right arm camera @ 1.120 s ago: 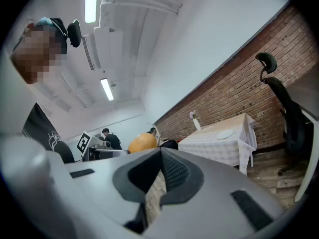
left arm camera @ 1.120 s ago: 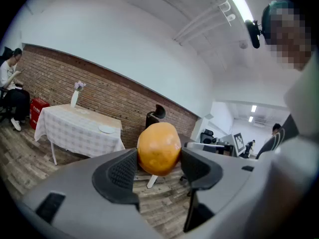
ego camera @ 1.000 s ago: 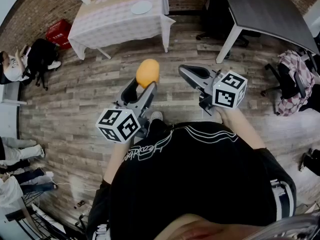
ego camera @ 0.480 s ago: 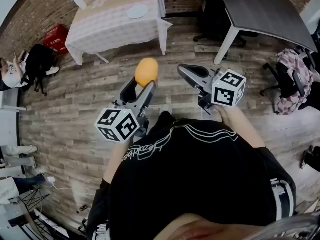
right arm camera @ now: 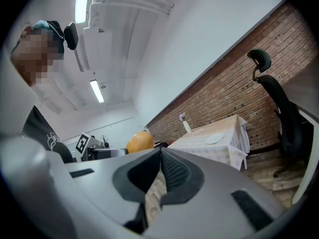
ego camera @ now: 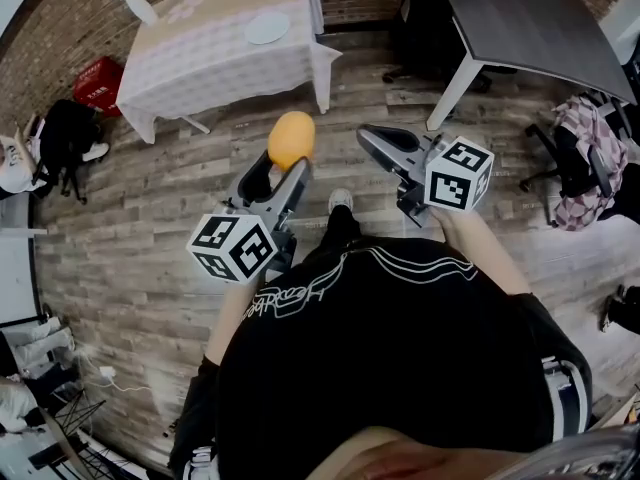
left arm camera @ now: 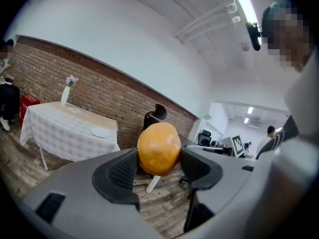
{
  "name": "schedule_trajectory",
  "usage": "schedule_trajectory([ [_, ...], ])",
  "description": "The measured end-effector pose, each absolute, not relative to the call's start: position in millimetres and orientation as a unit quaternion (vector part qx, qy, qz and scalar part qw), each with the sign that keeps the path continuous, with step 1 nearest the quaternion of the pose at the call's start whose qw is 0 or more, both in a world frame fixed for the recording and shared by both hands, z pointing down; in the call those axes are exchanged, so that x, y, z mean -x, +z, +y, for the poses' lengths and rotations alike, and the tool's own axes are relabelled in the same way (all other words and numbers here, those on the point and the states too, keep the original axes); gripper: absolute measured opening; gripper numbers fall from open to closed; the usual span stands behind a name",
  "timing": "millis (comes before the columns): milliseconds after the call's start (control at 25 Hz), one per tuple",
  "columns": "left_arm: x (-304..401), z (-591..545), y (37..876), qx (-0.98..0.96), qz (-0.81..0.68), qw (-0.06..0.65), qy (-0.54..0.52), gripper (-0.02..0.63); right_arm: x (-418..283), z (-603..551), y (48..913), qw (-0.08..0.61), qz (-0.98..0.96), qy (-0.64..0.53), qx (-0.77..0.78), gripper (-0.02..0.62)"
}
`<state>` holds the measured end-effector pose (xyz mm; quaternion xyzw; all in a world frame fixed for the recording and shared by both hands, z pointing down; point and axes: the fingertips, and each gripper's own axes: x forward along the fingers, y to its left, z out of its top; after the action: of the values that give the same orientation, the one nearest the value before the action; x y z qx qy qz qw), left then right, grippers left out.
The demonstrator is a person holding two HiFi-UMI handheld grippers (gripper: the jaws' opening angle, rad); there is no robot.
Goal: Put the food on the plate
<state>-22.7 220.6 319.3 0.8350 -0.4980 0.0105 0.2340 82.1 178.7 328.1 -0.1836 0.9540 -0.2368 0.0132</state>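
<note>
Fruit [ego camera: 291, 139], round and orange, sat clamped in the left gripper [left arm camera: 158, 158], carried above the wooden floor [ego camera: 150, 188]. The right gripper [right arm camera: 160, 166] was closed on nothing. Within the last second the table [ego camera: 200, 63] bearing the plate [ego camera: 267, 28] had drifted toward eleven o'clock and remained well apart, so the carry looked unfinished.

floor [ego camera: 150, 198]: matt wood | tablecloth [ego camera: 215, 53]: cloth | wall [left arm camera: 99, 91]: rough brick | food [left arm camera: 158, 148]: smooth

Cloth-covered table [ego camera: 200, 53] on wood floor [ego camera: 150, 198], white plate [ego camera: 267, 28] and flower vase [ego camera: 141, 9] on top
</note>
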Motion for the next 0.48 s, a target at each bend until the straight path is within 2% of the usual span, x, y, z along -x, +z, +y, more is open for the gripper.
schedule_trajectory([
  [480, 85, 61, 330, -0.834, -0.485, 0.263, 0.013, 0.272, -26, 22, 334, -0.005, 0.943, -0.261, 0.206, -0.003],
])
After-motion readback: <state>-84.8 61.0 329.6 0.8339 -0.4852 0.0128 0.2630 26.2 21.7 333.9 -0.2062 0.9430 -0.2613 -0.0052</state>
